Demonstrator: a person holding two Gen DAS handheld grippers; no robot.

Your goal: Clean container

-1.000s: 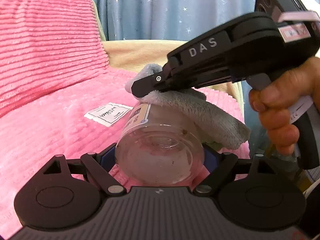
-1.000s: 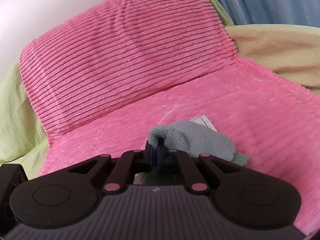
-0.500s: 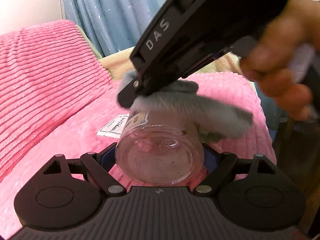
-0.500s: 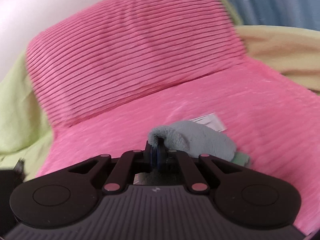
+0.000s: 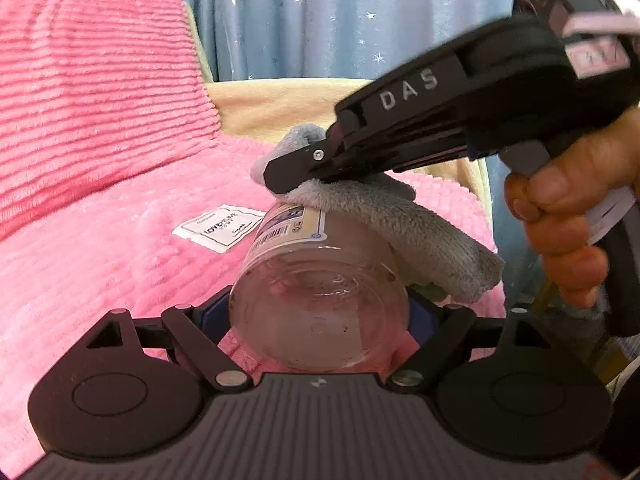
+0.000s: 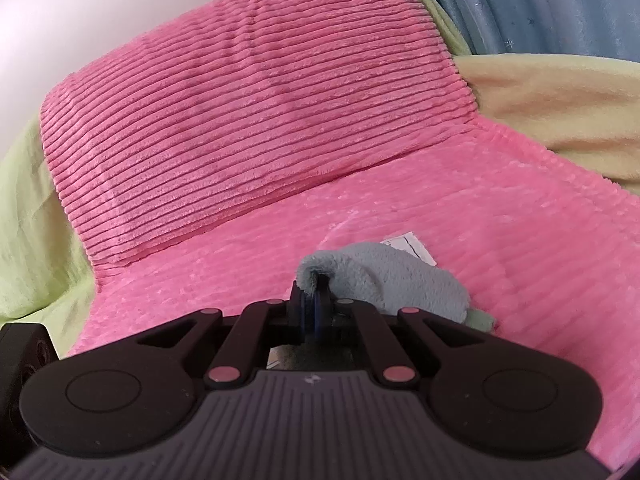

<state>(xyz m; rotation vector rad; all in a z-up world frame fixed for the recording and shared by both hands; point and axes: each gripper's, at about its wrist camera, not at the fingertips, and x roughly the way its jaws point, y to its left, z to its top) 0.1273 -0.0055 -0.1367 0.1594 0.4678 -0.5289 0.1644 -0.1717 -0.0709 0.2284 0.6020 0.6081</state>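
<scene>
The left gripper [image 5: 320, 320] clamps a clear jar [image 5: 320, 312] by its sides, base toward the camera, long axis pointing away over the pink blanket [image 5: 100, 264]. The right gripper [image 5: 296, 168], nearer the jar's far upper side, is closed on a grey cloth [image 5: 396, 220] that lies touching the top of the jar. Open room lies left over the blanket toward the pink cushion [image 6: 256, 92]; a hand [image 5: 568, 216] crowds the right.

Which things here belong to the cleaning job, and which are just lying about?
In the job: clear container, grey cloth, left gripper, right gripper.
Lying about: pink blanket, white tag, blue curtain.
</scene>
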